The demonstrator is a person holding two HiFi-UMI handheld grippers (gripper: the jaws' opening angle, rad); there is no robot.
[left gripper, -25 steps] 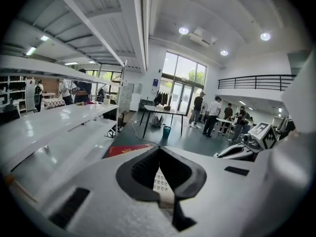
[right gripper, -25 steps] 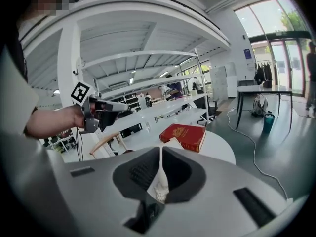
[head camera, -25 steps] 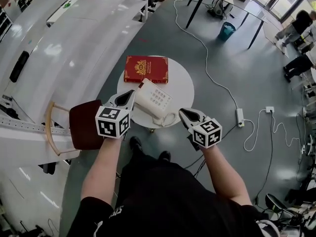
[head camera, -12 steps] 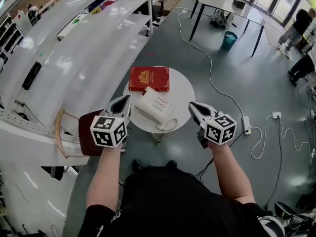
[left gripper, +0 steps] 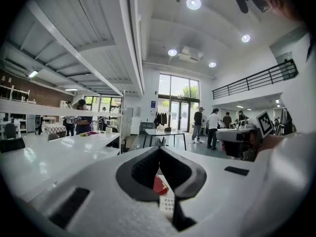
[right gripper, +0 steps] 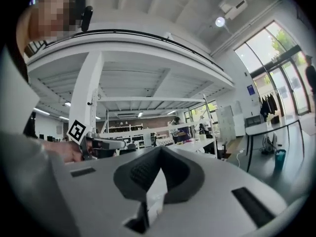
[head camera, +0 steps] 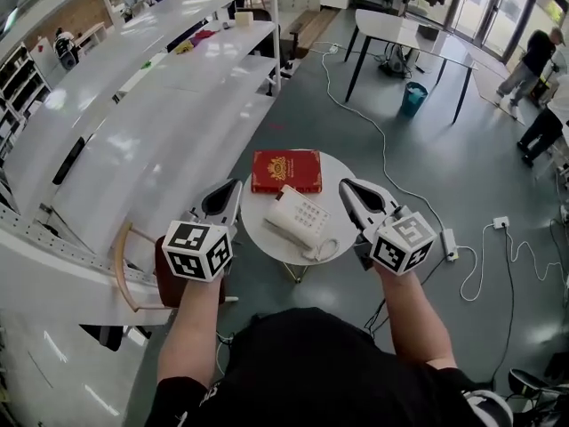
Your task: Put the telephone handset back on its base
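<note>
Now the left gripper and right gripper are hovering beside the telephone, jaws pressed together and empty. One should be opening wide and descending squarely over the handset.

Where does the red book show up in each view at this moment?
Head view: the red book lies at the far edge of the round table, near frame centre.
Left gripper view: a red sliver low centre, seen between the left gripper tongs.
Right gripper view: not in it.
Shared landmark: the white table with dark legs.
</note>
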